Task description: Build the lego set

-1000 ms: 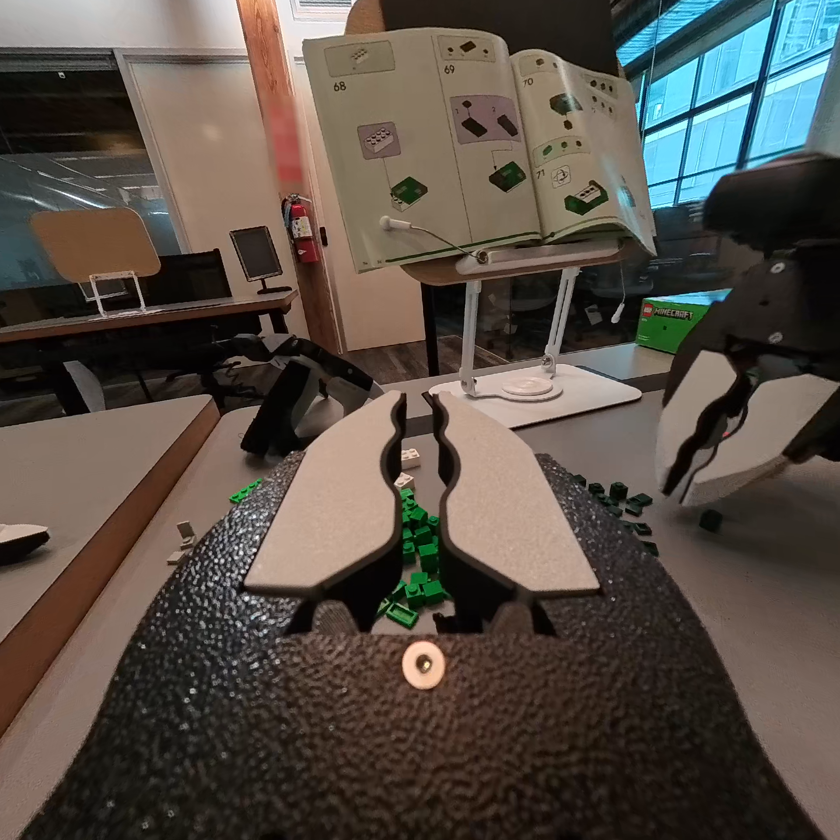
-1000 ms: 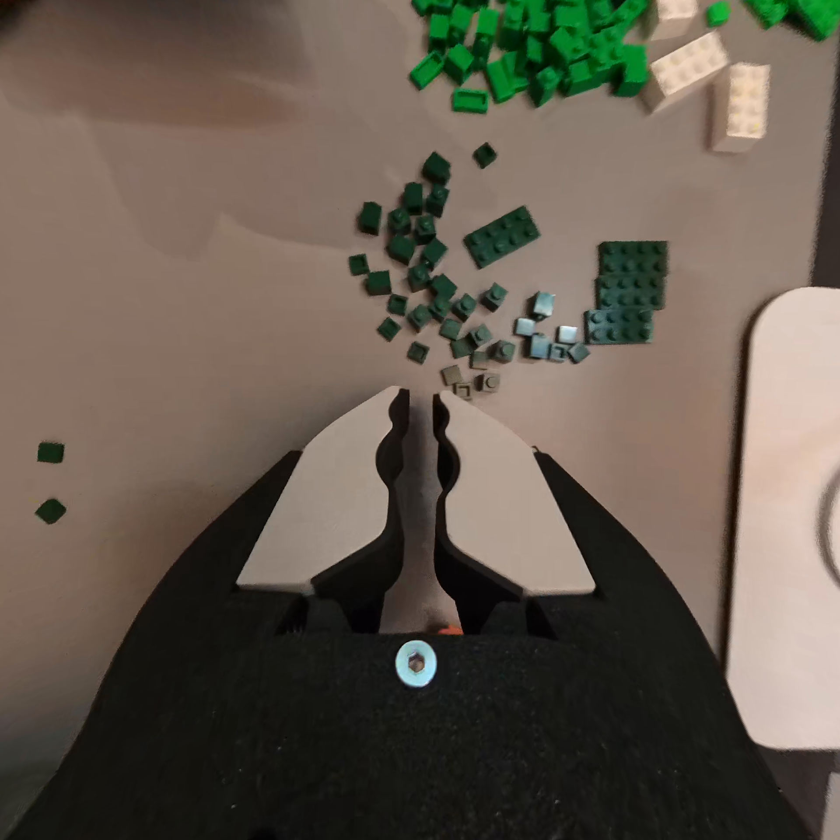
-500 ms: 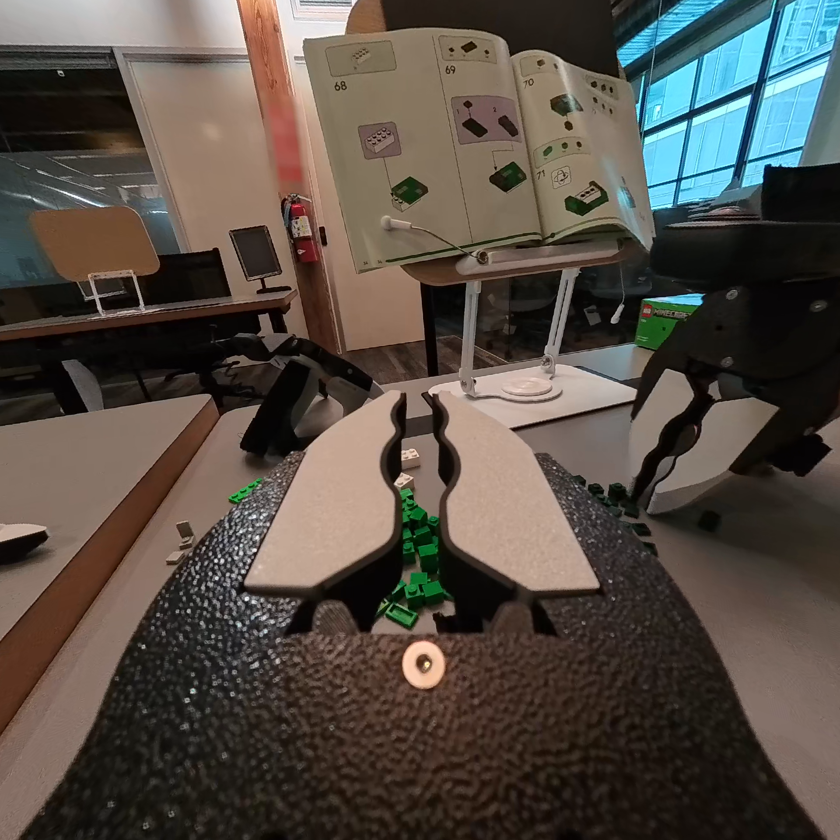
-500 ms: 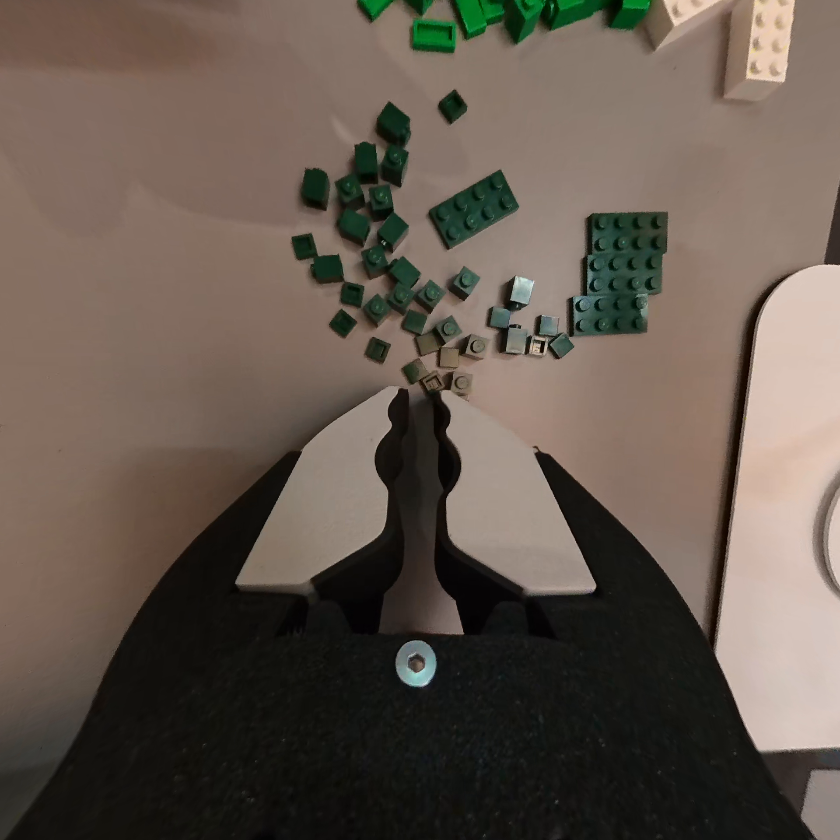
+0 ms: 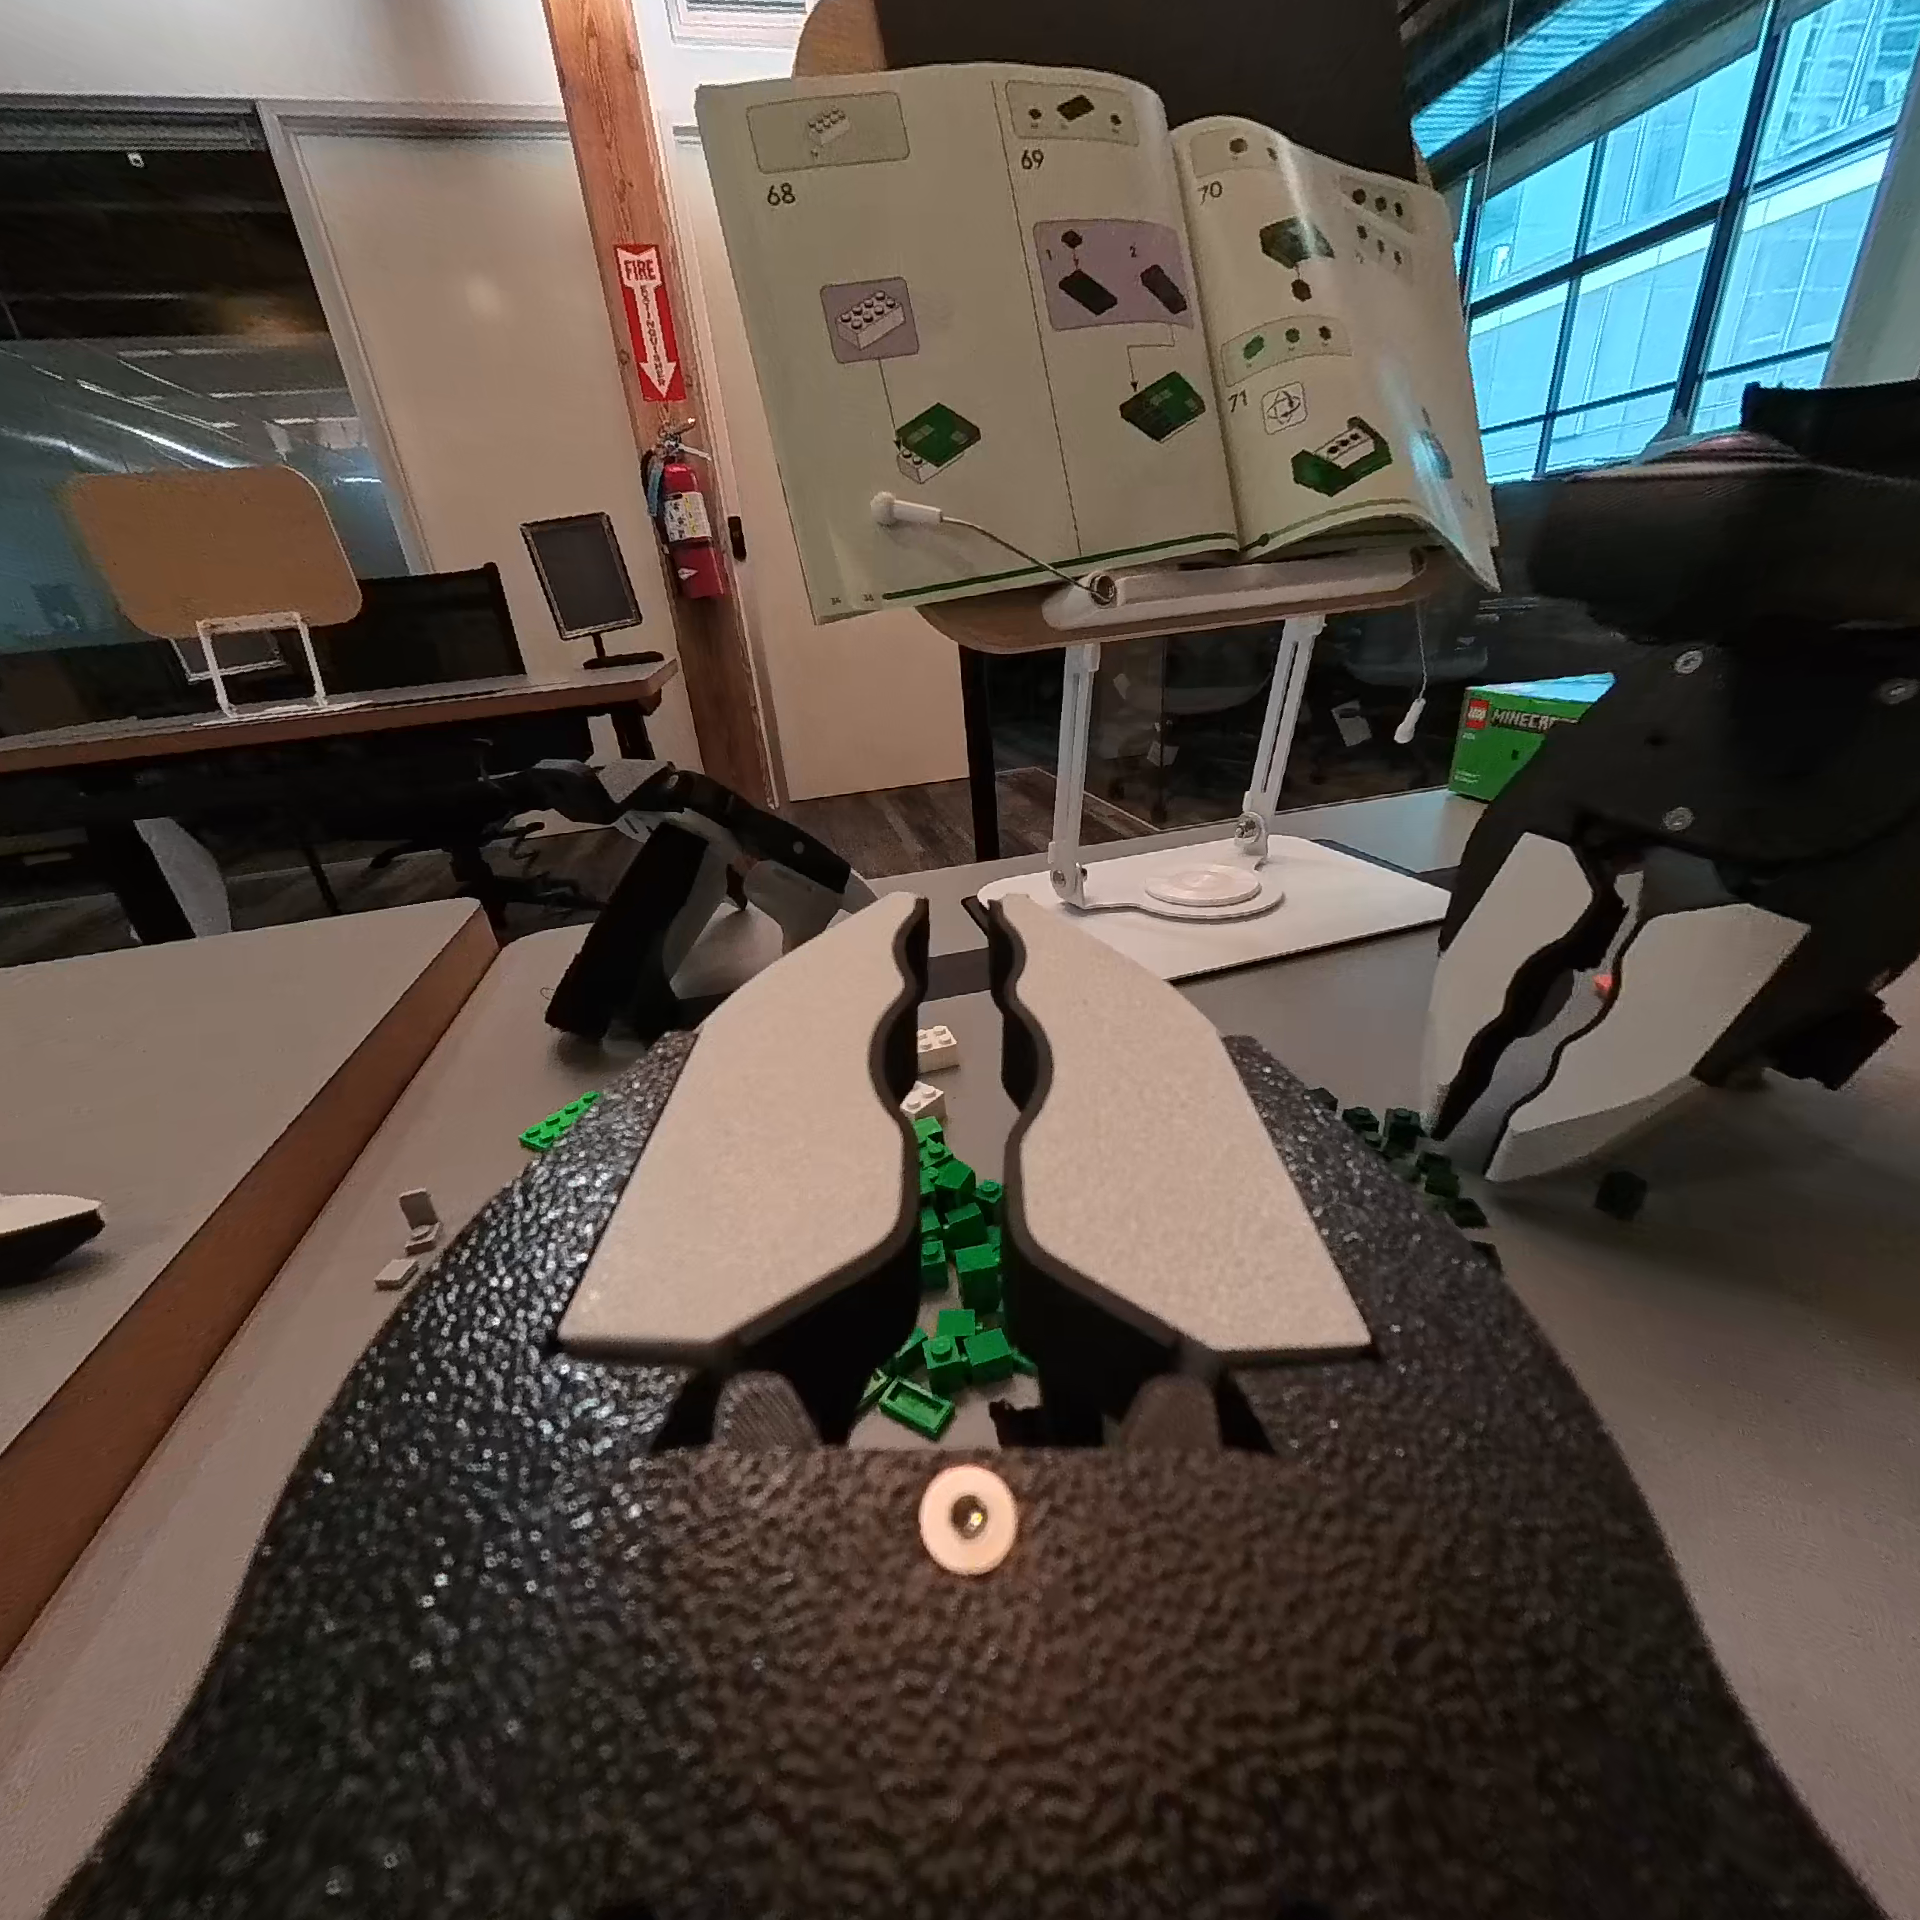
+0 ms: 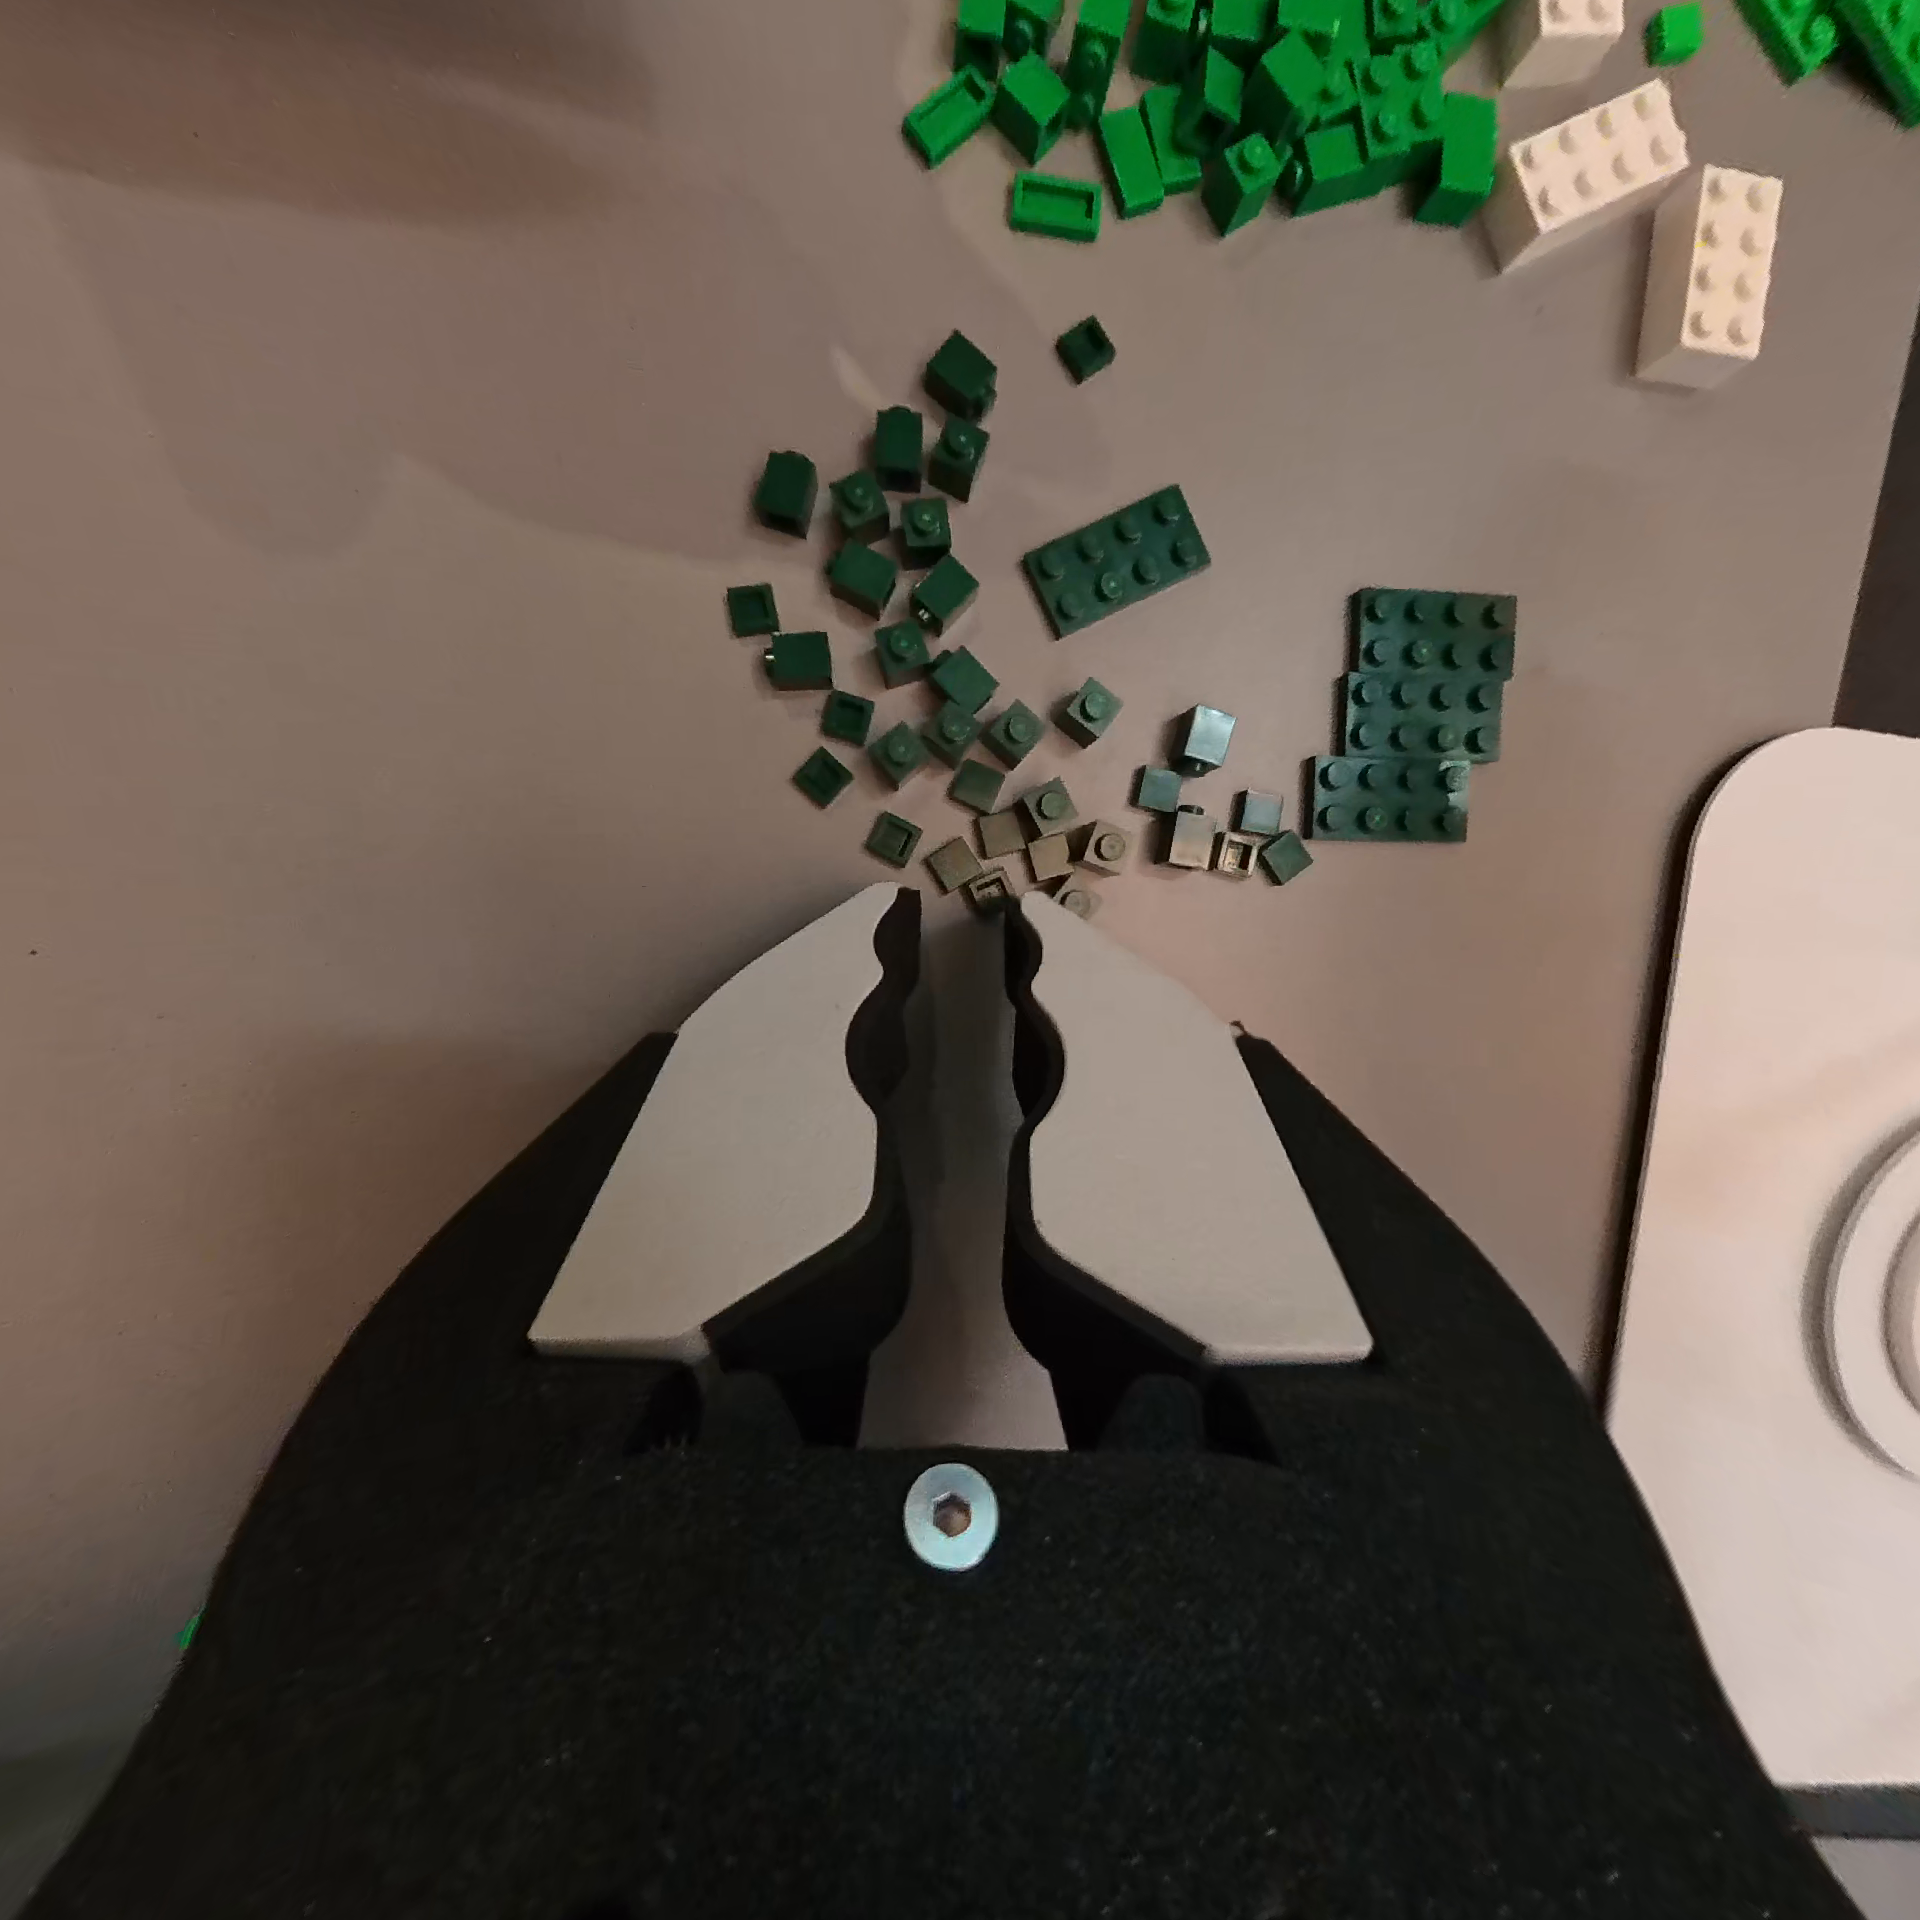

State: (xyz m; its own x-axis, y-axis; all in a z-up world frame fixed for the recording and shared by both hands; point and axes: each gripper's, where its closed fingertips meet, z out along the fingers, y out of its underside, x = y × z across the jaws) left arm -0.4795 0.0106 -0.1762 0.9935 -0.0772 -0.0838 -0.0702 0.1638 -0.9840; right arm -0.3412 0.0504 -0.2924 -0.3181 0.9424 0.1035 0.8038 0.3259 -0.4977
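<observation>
Right tool (image 6: 961, 902), fingers a bit apart w/ nothing held, hovers over the counter (image 6: 416, 623); small dark green bricks (image 6: 987, 894) lie directly ahead at its tips. Left tool (image 5: 958, 914), also slightly apart, is farther.

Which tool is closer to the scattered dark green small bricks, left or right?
Right. The right tool has its tips at the edge of the dark green small bricks; the left tool is over the bright green pile, apart.
</observation>
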